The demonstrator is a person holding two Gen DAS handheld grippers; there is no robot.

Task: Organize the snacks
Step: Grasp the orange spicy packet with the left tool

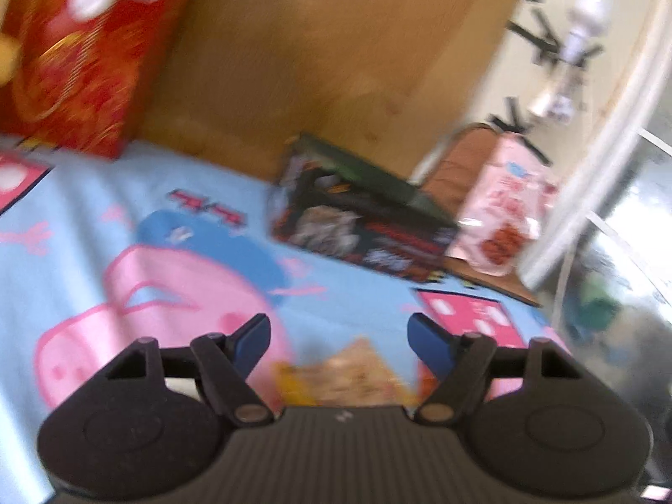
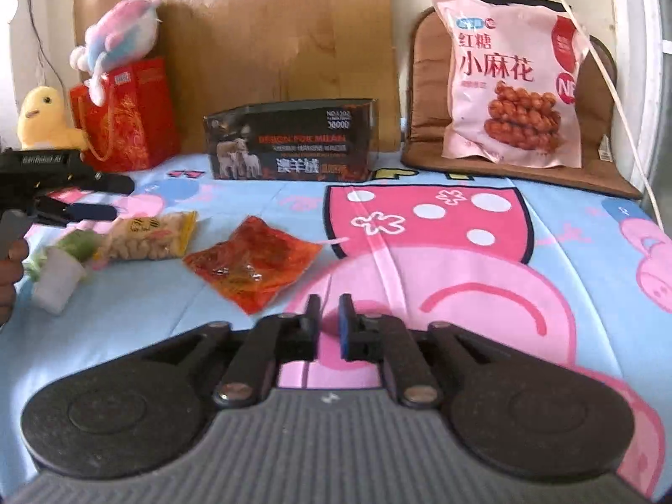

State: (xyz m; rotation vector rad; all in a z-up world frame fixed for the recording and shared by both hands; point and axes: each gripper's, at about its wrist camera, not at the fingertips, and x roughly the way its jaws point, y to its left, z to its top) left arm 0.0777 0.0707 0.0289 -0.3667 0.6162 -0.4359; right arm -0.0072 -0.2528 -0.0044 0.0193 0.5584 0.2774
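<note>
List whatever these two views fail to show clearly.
- Left wrist view: motion blur smears the print on the dark box and pink bag.
- Left wrist view: the yellow packet under the left claw is partly hidden by the claw's body.
- Right wrist view: the box's inside is hidden behind its front wall.
- Right wrist view: the white cup is blurred.

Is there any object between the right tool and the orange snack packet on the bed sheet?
Nothing visible stands in the way. The right tool has its jaws narrowly apart and empty, and only bare bed sheet lies between it and the orange snack packet, which sits ahead and to its left.
</note>
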